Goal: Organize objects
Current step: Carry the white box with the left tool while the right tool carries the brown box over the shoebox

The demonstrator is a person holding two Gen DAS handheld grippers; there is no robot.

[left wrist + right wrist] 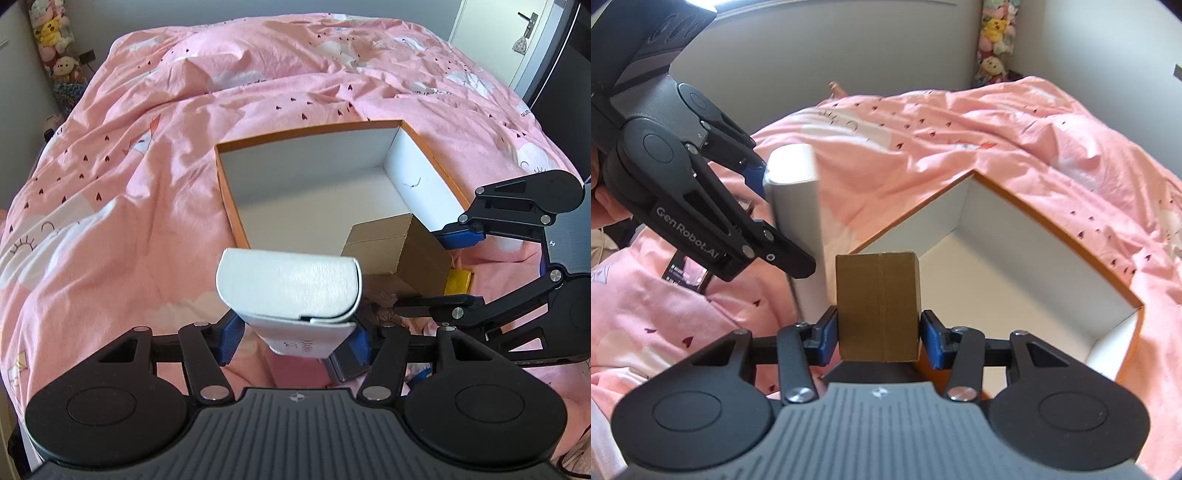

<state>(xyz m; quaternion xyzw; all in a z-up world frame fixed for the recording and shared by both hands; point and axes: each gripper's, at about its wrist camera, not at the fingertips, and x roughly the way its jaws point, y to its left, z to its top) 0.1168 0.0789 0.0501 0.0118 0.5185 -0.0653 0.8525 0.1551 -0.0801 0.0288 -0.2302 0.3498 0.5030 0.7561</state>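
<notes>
My left gripper (295, 339) is shut on a white box (291, 291) and holds it upright just in front of the near edge of an open orange box with a white inside (421, 177). My right gripper (878, 338) is shut on a small brown cardboard box (879, 302), held above the near corner of the orange box (1015, 236). The brown box (391, 243) and the right gripper (447, 266) show at the right of the left wrist view. The white box (796, 199) and the left gripper (759, 218) show at the left of the right wrist view.
The orange box lies on a pink duvet (147, 155) that covers the bed. A yellow item (460, 282) lies under the right gripper. A dark packet (687, 275) lies on the duvet at the left. Plush toys (55, 48) stand in the far corner. A door (506, 40) is at the far right.
</notes>
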